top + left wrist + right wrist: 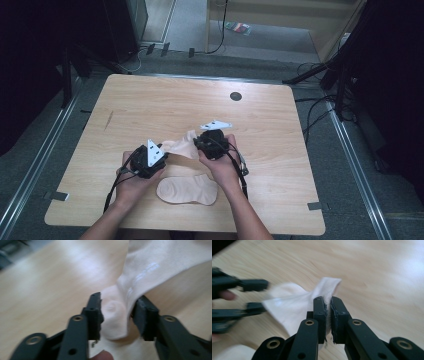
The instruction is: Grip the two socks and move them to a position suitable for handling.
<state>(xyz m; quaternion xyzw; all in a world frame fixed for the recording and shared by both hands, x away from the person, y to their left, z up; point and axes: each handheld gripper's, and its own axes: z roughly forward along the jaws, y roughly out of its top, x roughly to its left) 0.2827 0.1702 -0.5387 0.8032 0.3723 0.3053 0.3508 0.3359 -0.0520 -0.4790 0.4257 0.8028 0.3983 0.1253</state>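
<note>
A pale peach sock (181, 146) hangs stretched between my two grippers just above the wooden table (150, 100). My right gripper (196, 145) is shut on one edge of it; in the right gripper view the fabric (287, 307) is pinched tight between the pads of that gripper (327, 298). My left gripper (166, 151) is at the sock's other end. In the left gripper view a bunched fold of the sock (115, 315) sits between the jaws of that gripper (119, 296), which stand apart with a wide gap. A second matching sock (187, 191) lies flat near the table's front edge.
A small dark round hole (235, 96) sits at the back of the table. Grey tape marks (59, 196) (314, 205) flank the front corners. Cables and stands crowd the floor to the right (320, 107) and behind the table.
</note>
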